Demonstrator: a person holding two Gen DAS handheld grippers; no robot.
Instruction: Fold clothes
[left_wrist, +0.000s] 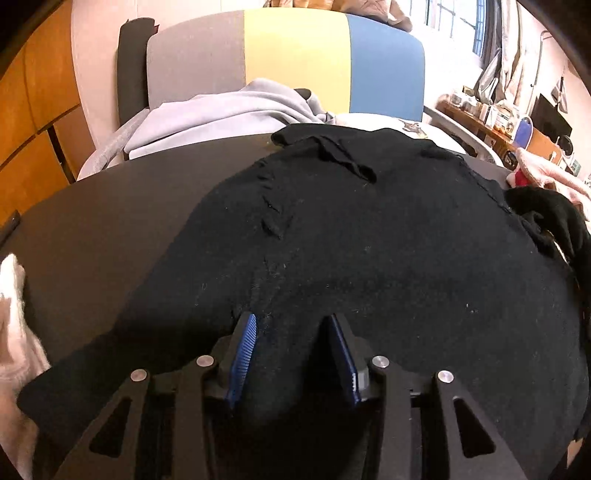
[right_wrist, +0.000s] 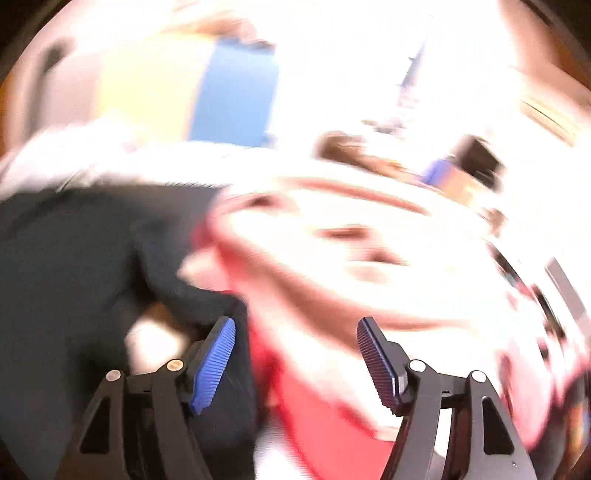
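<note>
Taking the black garment (left_wrist: 369, 240) spread on the dark table (left_wrist: 92, 221) as landmark, the left gripper (left_wrist: 291, 354) stands at its near edge, half open with black cloth bunched between the pads, while the right gripper (right_wrist: 295, 354), wide and empty, is off its right side, over pink cloth (right_wrist: 351, 258).

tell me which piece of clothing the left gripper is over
The black garment spread on the table; the left gripper sits over its near edge. The grey hoodie lies behind, untouched.
</note>
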